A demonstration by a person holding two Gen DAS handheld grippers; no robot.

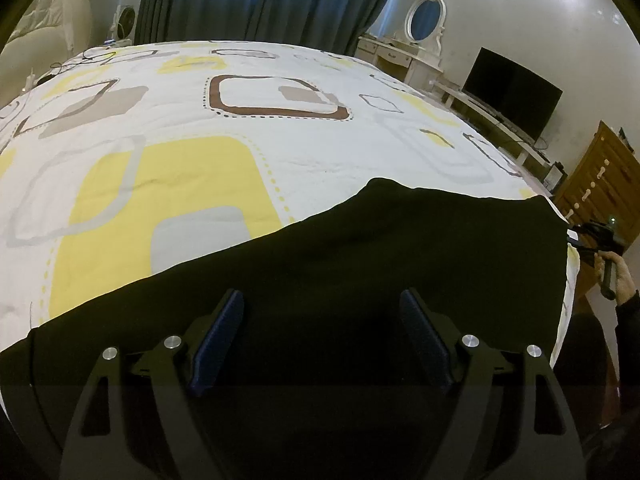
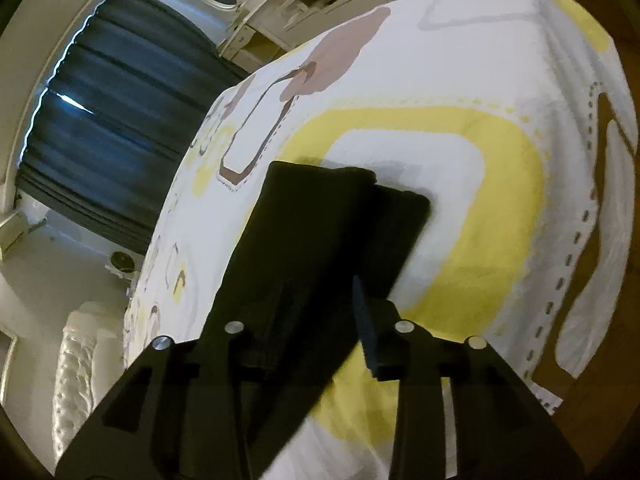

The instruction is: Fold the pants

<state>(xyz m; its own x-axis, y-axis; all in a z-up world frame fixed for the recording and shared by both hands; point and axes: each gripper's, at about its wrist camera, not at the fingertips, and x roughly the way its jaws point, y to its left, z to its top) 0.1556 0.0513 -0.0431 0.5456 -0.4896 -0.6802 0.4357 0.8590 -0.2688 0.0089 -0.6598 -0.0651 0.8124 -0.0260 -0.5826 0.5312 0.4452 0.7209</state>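
Black cloth fills the space between the left fingers [image 1: 224,340]; the two dark blue pads stand well apart, spread wide, with nothing pinched between them. The left gripper [image 1: 322,344] hangs over the near part of the pants [image 1: 360,264], which lie flat on the bed [image 1: 280,152] along its near edge. Whether the pad tips touch the cloth cannot be told.

Right fingers [image 2: 366,332]: only one pad shows clearly. The other side is covered by a long strip of the pants [image 2: 320,240] running from the right gripper [image 2: 320,340] out across the bed [image 2: 500,200]. The cloth passes between the fingers, but whether they are clamped on it or merely under it cannot be told. The far end of the strip shows two stacked layers, the upper one offset from the lower.

Outward from the pants: patterned bedspread in white, yellow and grey underneath; blue curtain [image 1: 272,4] beyond the far side of the bed; a hand holding the other gripper [image 1: 612,268] past the pants' right end in the left view.

Risks, as judged:
- The layers at the strip's far end are already misaligned; carrying the fold further could lock in a crooked edge.
- If the right grip is light, the strip may slip out mid-lift and drop in a heap.
- The pants sit at the bed's near edge; a pull toward the person could drag them off.
- Left fingers, closing blind on dark cloth, may catch the bedspread too or take only one layer.
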